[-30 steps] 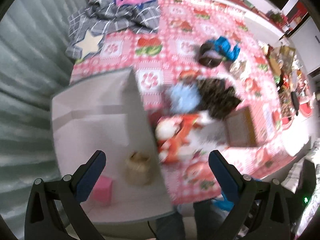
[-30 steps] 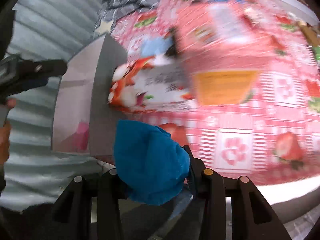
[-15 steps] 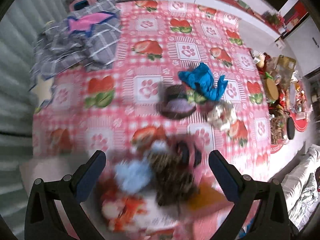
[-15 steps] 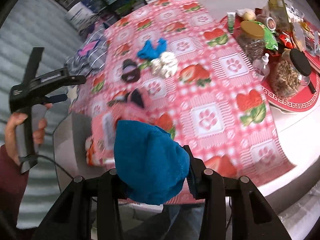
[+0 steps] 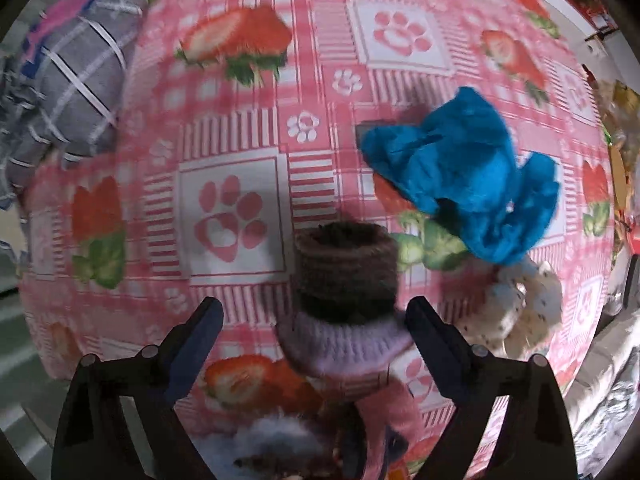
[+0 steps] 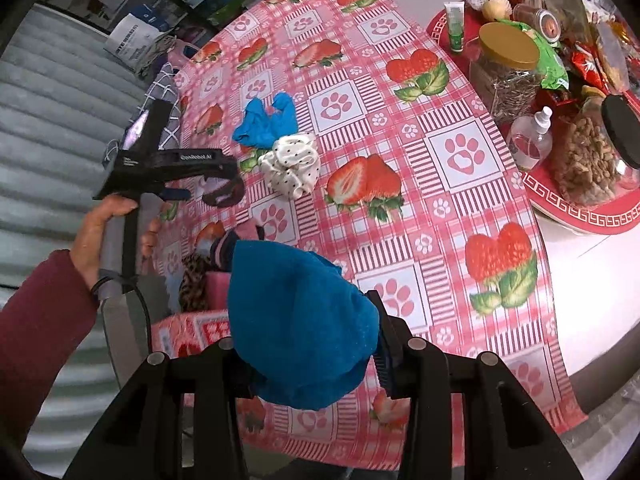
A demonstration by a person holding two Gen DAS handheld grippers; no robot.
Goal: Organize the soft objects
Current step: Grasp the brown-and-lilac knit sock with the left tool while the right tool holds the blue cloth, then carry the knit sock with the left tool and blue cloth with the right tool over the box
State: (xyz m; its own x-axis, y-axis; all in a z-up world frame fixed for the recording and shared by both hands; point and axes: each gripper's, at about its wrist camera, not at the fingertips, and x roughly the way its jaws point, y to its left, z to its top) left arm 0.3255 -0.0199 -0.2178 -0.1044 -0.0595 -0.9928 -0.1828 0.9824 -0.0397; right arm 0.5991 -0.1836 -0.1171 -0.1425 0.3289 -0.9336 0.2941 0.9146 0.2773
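My left gripper [image 5: 314, 316] is open, its jaws on either side of a brown and lilac knitted sock [image 5: 346, 292] on the strawberry tablecloth [image 5: 232, 184]. A blue cloth [image 5: 468, 172] lies beyond it and a white dotted scrunchie [image 5: 520, 308] to the right. My right gripper [image 6: 308, 340] is shut on a blue soft cloth [image 6: 296, 328], held above the table's near edge. In the right wrist view the left gripper [image 6: 200, 184] hovers over the sock [image 6: 224, 196], near the blue cloth [image 6: 266, 122] and scrunchie [image 6: 290, 166].
A pink box [image 6: 188, 328] holding soft items, including a leopard-print one [image 6: 194, 284], stands at the near left. A grey checked blanket [image 5: 60, 80] lies at the far left. Jars [image 6: 508, 68] and snacks on a red tray [image 6: 580, 212] fill the right side.
My left gripper has swung away from the white box and dropped low over the knitted sock. My right gripper has lifted and turned toward the table, still holding the blue cloth.
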